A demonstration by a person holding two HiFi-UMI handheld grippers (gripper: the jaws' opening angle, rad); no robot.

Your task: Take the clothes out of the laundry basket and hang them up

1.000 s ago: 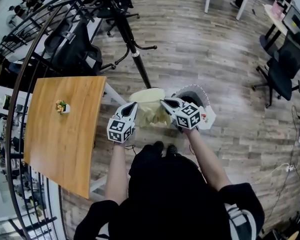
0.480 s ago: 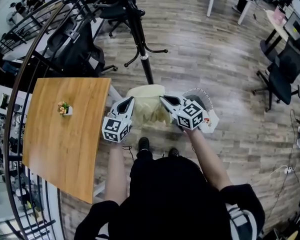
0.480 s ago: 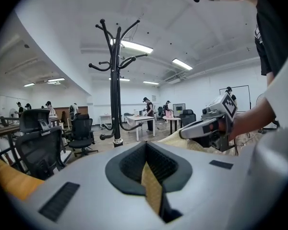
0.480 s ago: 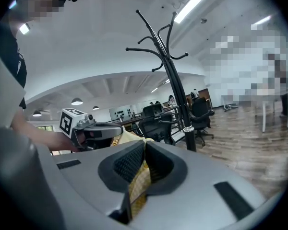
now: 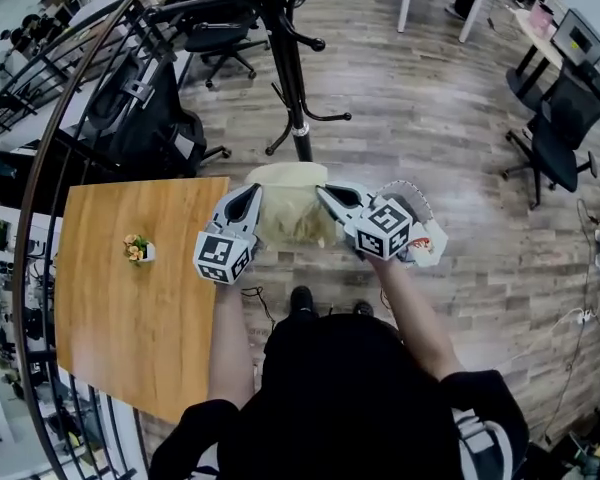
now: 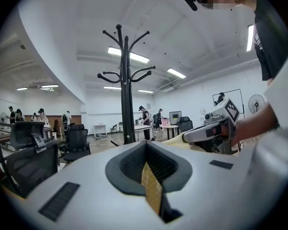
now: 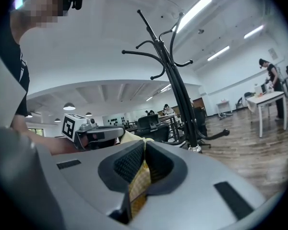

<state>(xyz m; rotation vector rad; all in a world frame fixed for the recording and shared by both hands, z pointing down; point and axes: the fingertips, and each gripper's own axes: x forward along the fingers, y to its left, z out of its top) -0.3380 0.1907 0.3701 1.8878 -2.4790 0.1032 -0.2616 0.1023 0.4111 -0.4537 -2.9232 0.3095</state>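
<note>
left gripper (image 5: 247, 198) and right gripper (image 5: 326, 194) each pinch the pale yellow garment (image 5: 292, 216), spread between them near the black coat stand (image 5: 290, 78).

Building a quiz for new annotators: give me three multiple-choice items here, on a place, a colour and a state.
1. In the head view, the wooden table lies where from the held garment? A left; B right; C directly above.
2. The garment is: A navy; B red; C pale yellow.
3. The left gripper and right gripper jaws are: A both open; B both shut on the garment; C only left shut.
1 A, the table fills the picture's left. 2 C, yellowish cloth shows in every view. 3 B, each gripper view shows cloth pinched between closed jaws.
</note>
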